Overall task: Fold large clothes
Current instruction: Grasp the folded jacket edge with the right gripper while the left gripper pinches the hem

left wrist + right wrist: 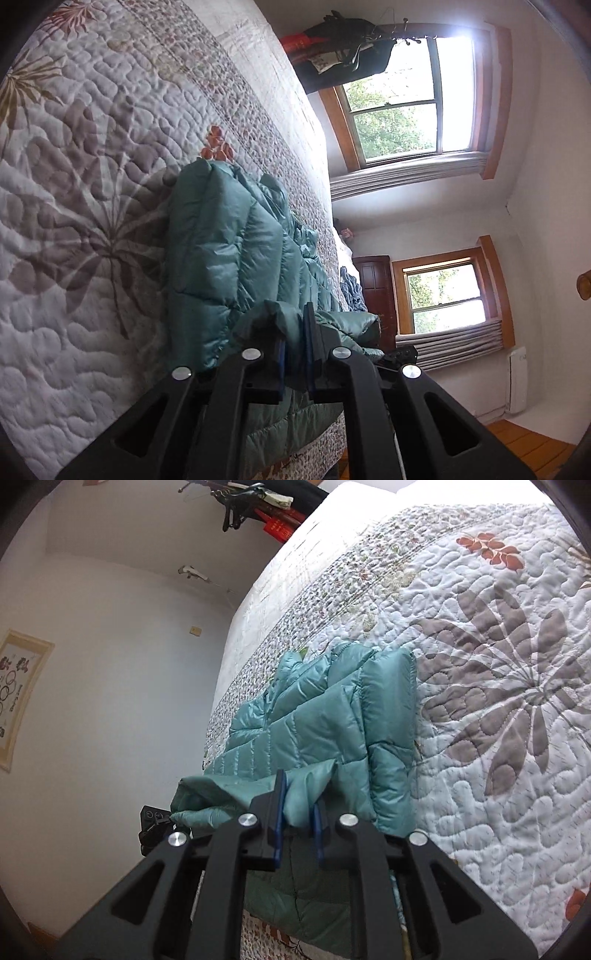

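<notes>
A teal quilted puffer jacket (229, 251) lies on the flower-patterned bed quilt (81, 155), its far part doubled over in layers. My left gripper (295, 325) is shut on a bunched edge of the jacket at its near end, cloth pinched between the blue pads. In the right wrist view the same jacket (332, 720) rests on the quilt (498, 664), and my right gripper (299, 797) is shut on another fold of its near edge. Both views are rolled sideways. A bit of the other black gripper (153, 823) shows at the left.
Two wood-framed windows (399, 107) with folded blinds face the bed. Dark clothes and hangers (343, 37) lie beyond the quilt's far end. A wooden floor (524, 446) lies beside the bed. A framed picture (18, 694) hangs on the white wall.
</notes>
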Available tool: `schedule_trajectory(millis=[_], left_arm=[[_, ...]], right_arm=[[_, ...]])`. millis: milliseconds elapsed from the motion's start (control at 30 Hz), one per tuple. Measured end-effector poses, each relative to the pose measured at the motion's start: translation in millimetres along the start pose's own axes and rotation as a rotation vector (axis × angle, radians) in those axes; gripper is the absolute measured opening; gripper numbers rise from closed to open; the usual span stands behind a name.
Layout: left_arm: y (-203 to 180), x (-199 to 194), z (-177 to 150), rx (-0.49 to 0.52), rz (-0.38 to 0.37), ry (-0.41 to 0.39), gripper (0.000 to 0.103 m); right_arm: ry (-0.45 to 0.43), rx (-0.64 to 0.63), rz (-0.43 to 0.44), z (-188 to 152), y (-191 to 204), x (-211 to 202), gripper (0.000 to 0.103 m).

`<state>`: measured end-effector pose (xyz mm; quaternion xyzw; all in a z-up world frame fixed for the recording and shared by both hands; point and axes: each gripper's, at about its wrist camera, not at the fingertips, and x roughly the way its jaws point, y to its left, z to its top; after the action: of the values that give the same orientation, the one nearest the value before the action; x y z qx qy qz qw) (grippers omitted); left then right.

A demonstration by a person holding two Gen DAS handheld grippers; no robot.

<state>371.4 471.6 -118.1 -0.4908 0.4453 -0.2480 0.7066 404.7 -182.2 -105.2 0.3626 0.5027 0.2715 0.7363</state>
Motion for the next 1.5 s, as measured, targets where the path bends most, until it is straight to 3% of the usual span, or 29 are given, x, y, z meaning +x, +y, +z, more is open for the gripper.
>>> schedule_trajectory(millis=[67, 100, 133, 200, 333, 433, 633, 767, 867, 900, 933, 1000, 1100, 1167, 1367, 1500], left_arm=[[3, 4, 5, 0.011, 0.022, 0.004, 0.017], [3, 4, 5, 0.025, 0.024, 0.002, 0.027], [0, 0, 6, 0.043, 0.019, -0.013, 0.051], [-11, -15, 4, 0.117, -0.013, -0.076, 0.081], [-31, -33, 4, 0.244, -0.013, -0.112, 0.083], [-38, -31, 6, 0.334, 0.125, -0.132, 0.083], [-27, -4, 7, 0.415, 0.307, -0.09, 0.083], [-26, 8, 3, 0.461, 0.342, -0.076, 0.083], [-30, 15, 2, 0.488, 0.343, -0.056, 0.076], [-31, 17, 1, 0.491, 0.34, -0.046, 0.059], [-31, 20, 1, 0.493, 0.338, -0.03, 0.035], [-32, 23, -1, 0.5, 0.331, -0.016, 0.01], [-38, 17, -8, 0.518, 0.312, -0.053, 0.004], [-44, 10, -13, 0.53, 0.292, -0.084, 0.003], [-79, -10, -23, 0.596, 0.244, -0.145, 0.002], [-109, -20, -12, 0.629, 0.213, -0.185, 0.002]], right_arm=[[0.009, 0.018, 0.007, 3, -7, 7, 0.022], [0.01, 0.02, 0.011, 4, -8, 8, 0.029], [0.004, 0.02, 0.021, 4, -7, 6, 0.034], [-0.038, -0.024, 0.028, 3, 3, -5, 0.062], [-0.085, -0.132, -0.003, 2, 24, -22, 0.065], [-0.093, -0.141, -0.06, 6, 19, -19, 0.063], [-0.059, -0.161, -0.14, 4, -3, 6, 0.061], [-0.045, -0.176, -0.145, 1, -7, 18, 0.061], [-0.035, -0.199, -0.152, -1, -3, 23, 0.053], [-0.034, -0.205, -0.153, -2, -2, 24, 0.046], [-0.04, -0.215, -0.165, -3, 0, 23, 0.042], [-0.058, -0.248, -0.186, -7, 7, 22, 0.025], [-0.1, -0.3, -0.222, -17, 16, 17, 0.011], [-0.121, -0.323, -0.233, -21, 22, 14, 0.009], [-0.188, -0.373, -0.232, -29, 44, -7, 0.007], [-0.256, -0.406, -0.234, -14, 69, -20, 0.007]])
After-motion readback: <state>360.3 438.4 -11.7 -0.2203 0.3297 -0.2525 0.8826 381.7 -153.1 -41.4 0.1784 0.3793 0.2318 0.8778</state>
